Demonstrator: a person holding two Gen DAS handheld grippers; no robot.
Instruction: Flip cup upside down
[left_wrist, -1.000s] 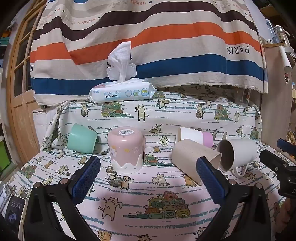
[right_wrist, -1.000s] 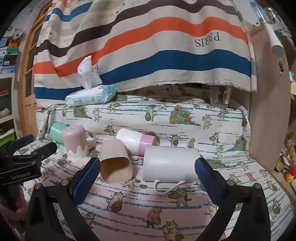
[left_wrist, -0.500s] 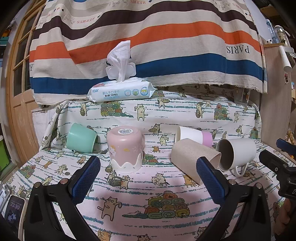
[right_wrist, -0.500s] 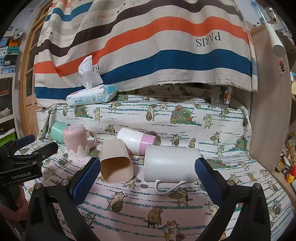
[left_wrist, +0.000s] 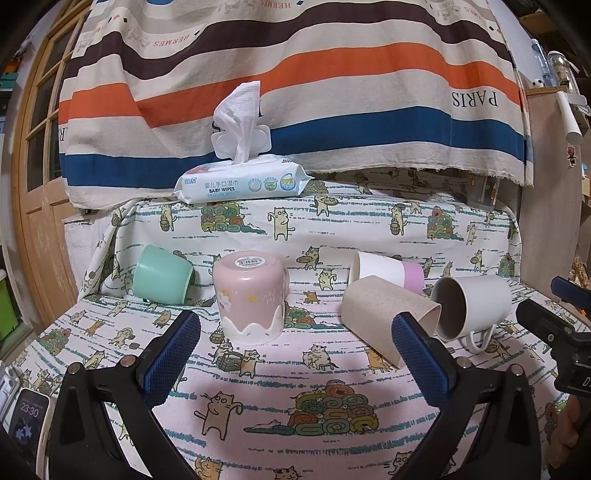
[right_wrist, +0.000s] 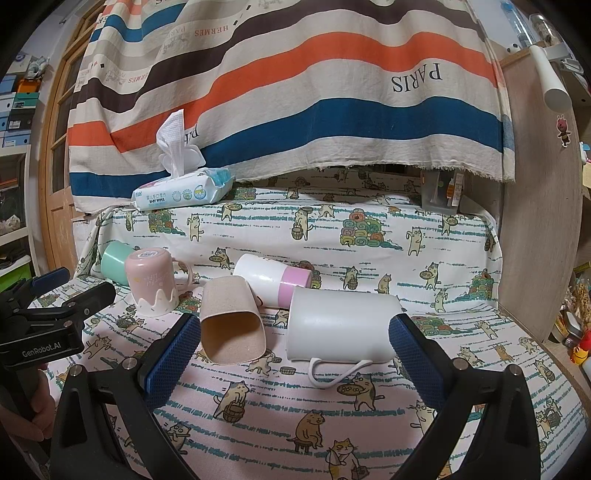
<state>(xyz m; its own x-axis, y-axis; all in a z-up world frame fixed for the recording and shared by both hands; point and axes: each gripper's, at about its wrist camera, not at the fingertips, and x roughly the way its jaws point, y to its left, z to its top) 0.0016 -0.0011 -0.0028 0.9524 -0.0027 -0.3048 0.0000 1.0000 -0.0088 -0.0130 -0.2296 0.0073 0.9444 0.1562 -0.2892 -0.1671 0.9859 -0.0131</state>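
Cups lie tipped ahead of both grippers; pink cup (left_wrist: 253, 295) already stands inverted. Little has shifted over the last second. Left gripper (left_wrist: 295, 352) and right gripper (right_wrist: 293, 350) are held open, empty; white mug (right_wrist: 341, 325) is framed ahead between the right fingers, judged next.

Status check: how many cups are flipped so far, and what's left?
Done: the pink cup stands upside down on the cat-print cloth. In hand: nothing; left tool and right tool are open and empty. Left: the mint cup, beige cup, white-pink cup and white mug lie sideways.
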